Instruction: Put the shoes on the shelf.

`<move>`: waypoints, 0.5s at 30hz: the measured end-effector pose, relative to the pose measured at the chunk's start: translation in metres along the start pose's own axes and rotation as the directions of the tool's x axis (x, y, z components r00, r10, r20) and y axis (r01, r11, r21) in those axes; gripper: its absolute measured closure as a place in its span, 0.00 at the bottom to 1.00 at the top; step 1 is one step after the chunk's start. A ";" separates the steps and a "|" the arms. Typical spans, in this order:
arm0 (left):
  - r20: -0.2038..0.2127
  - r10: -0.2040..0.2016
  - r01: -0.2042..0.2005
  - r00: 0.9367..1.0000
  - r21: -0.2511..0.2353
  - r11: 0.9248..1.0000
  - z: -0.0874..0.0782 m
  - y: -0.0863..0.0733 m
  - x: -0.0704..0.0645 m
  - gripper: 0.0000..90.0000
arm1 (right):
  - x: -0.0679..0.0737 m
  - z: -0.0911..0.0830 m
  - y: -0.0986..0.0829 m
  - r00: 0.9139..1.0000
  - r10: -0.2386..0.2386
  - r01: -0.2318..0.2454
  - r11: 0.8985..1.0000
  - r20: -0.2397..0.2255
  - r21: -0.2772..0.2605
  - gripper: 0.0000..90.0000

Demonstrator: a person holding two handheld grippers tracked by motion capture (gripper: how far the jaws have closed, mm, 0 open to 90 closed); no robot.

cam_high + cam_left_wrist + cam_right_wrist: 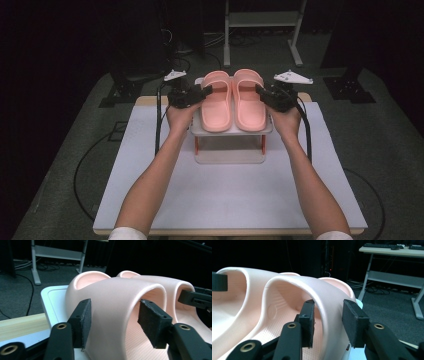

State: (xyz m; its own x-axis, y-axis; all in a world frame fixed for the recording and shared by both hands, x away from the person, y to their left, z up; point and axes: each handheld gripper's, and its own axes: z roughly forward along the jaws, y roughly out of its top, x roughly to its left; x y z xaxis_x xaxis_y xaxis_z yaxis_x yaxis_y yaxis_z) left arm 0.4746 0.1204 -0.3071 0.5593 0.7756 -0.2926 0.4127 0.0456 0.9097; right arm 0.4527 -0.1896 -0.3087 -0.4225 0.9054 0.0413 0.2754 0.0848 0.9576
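Pink slippers [233, 100] on rack [230, 131], L gripper [206, 92] & R gripper [260, 91] fingers spread astride straps

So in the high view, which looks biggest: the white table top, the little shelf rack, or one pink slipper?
1. White table top, by far the biggest.
2. Shelf rack, smaller.
3. Left pink slipper, smallest; it sits on the rack beside the right pink slipper, which looks alike in size.

Setting: a lab or recording workspace. Indicators are a white-topped table [225, 190] on grey carpet [385, 130], black stand bases [350, 90] with cables [85, 165] across the floor, dark surroundings, and a desk [392, 251] carrying a keyboard [382, 245].
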 end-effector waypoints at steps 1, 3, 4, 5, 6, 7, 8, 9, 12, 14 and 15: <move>0.000 0.004 -0.004 1.000 0.002 1.000 0.000 0.000 0.000 0.51 | 0.000 0.000 0.000 1.000 0.007 -0.007 1.000 0.002 0.001 0.69; -0.001 0.003 -0.003 1.000 0.003 1.000 0.000 0.000 0.001 0.52 | 0.001 0.000 0.000 1.000 0.015 -0.015 1.000 0.005 0.001 0.69; -0.001 0.004 -0.004 1.000 0.004 1.000 0.000 0.000 0.001 0.53 | 0.002 0.000 0.000 1.000 0.018 -0.018 1.000 0.006 0.001 0.69; -0.001 0.005 -0.005 1.000 0.006 1.000 0.000 0.000 0.001 0.53 | 0.002 0.000 0.000 1.000 0.021 -0.021 1.000 0.007 0.000 0.69; -0.001 0.001 -0.001 1.000 0.004 1.000 0.000 0.001 0.001 0.53 | 0.003 0.000 0.000 1.000 0.025 -0.025 1.000 0.008 0.000 0.69; -0.001 0.001 -0.001 1.000 0.004 1.000 0.000 0.001 0.001 0.53 | 0.003 0.000 0.000 1.000 0.029 -0.029 1.000 0.006 -0.002 0.69; -0.002 0.001 -0.001 1.000 0.004 1.000 0.000 0.001 0.001 0.53 | 0.003 0.000 0.000 1.000 0.028 -0.028 1.000 0.003 -0.001 0.69; -0.002 0.002 -0.002 1.000 0.004 1.000 0.000 0.001 0.001 0.53 | 0.003 0.001 0.000 1.000 0.027 -0.027 1.000 0.004 -0.003 0.69; -0.003 0.004 -0.004 1.000 0.003 1.000 0.001 0.001 0.000 0.52 | 0.004 0.001 -0.001 1.000 0.024 -0.024 1.000 0.005 -0.003 0.67; -0.003 0.006 -0.006 1.000 0.004 1.000 0.001 0.001 0.000 0.51 | 0.003 0.001 -0.001 1.000 0.027 -0.027 1.000 0.004 -0.004 0.67; -0.002 0.007 -0.007 1.000 0.004 1.000 0.001 0.001 0.000 0.51 | 0.003 0.000 -0.001 1.000 0.029 -0.029 1.000 0.003 -0.004 0.67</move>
State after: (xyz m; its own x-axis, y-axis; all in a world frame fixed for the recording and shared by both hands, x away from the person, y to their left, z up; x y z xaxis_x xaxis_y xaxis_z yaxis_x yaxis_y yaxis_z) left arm 0.4753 0.1199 -0.3066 0.5606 0.7772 -0.2858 0.4118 0.0378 0.9105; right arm 0.4513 -0.1867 -0.3097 -0.4119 0.9086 0.0686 0.2842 0.0566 0.9571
